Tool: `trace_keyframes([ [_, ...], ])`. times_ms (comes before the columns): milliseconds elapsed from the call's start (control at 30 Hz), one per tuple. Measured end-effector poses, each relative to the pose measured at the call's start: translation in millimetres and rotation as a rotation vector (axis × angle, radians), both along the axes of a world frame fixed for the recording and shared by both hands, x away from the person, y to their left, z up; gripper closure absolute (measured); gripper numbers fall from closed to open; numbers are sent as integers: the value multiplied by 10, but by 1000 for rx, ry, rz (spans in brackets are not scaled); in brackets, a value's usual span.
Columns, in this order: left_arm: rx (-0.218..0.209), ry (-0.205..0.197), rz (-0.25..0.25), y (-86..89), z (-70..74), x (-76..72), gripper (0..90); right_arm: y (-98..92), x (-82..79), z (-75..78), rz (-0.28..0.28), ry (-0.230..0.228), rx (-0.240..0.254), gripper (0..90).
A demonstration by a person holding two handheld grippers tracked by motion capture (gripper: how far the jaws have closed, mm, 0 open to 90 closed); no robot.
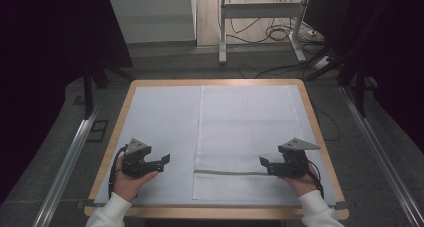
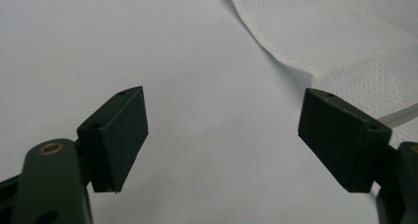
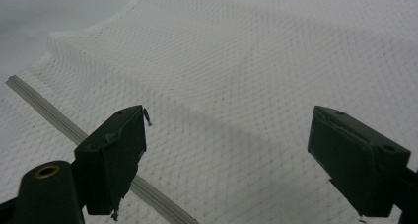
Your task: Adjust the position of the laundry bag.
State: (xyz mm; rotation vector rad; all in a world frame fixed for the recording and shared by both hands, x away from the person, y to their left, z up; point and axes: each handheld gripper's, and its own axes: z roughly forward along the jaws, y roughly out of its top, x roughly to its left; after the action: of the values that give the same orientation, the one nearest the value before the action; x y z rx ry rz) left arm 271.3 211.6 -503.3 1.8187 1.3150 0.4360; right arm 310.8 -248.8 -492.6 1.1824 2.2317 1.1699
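White mesh cloth flat between low left gripper and right gripper, jaws spread, empty

Left gripper and right gripper: black bodies, blocky black jaws, grey three-cornered top plates, black trailing cables, brass-coloured screws. Sleeves white.

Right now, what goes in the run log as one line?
left gripper: open, over bare mat | right gripper: open, over white mesh cloth near grey stripe | nothing held
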Motion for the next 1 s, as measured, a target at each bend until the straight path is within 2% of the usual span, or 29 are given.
trace_keyframes([
  [200,24,-5,-13,-49,-41,21,188,-17,0,-19,5,-21,0,149],
  [400,4,11,-25,-48,-29,8,207,-20,2,-9,23,1,20,149],
  [600,-2,29,-32,-60,-19,19,219,-36,-8,-1,-2,7,38,158],
  [733,85,40,-49,-165,-49,66,224,-34,-54,-26,6,-8,13,165],
  [833,74,61,-66,-196,-48,78,221,-67,-52,-34,-9,-17,1,161],
  [1000,50,68,-58,-167,-36,70,216,-96,-37,-33,-24,-14,2,157],
])
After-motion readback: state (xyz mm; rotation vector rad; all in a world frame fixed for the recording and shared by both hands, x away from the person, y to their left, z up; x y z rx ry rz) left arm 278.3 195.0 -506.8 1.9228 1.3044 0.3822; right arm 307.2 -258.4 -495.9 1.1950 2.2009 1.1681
